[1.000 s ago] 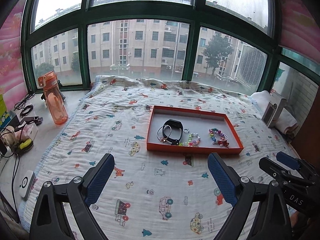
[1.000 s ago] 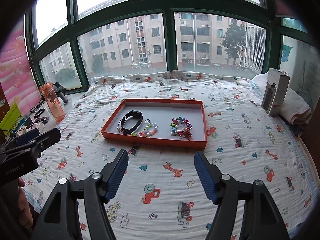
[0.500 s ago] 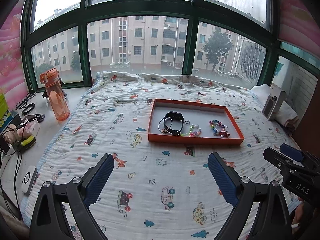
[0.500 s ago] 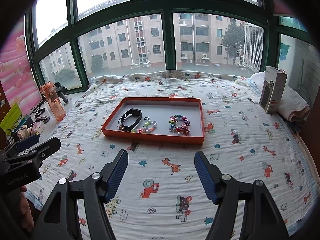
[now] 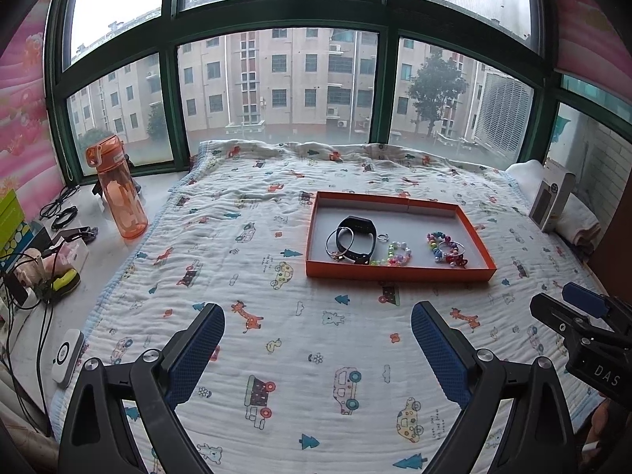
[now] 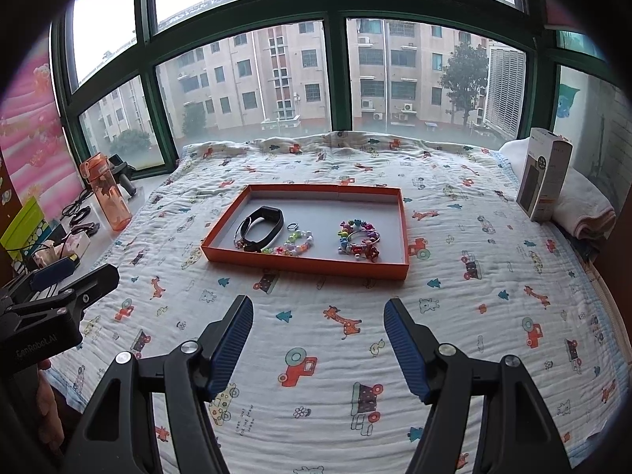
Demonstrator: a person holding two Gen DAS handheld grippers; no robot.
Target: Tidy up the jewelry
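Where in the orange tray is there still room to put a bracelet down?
The orange tray is bare along its far side, behind the black band, and at its right end past the colourful bead bracelets. The near-left part is crowded: band, silver bangle, small ring and pastel bead bracelet lie close together.

Soft, grey daylight floods in through the large green-framed window (image 5: 276, 91), lighting the bed (image 5: 276, 316) evenly; shadows are faint, a thin one lying inside the near wall of the orange tray (image 6: 312, 262). The sky panes at the top are blown out to white, and the lower glass looks hazy. Both fisheye views bend the window frame into arcs and darken to black at the corners, more so in the right wrist view. Focus is sharp throughout, with no motion blur
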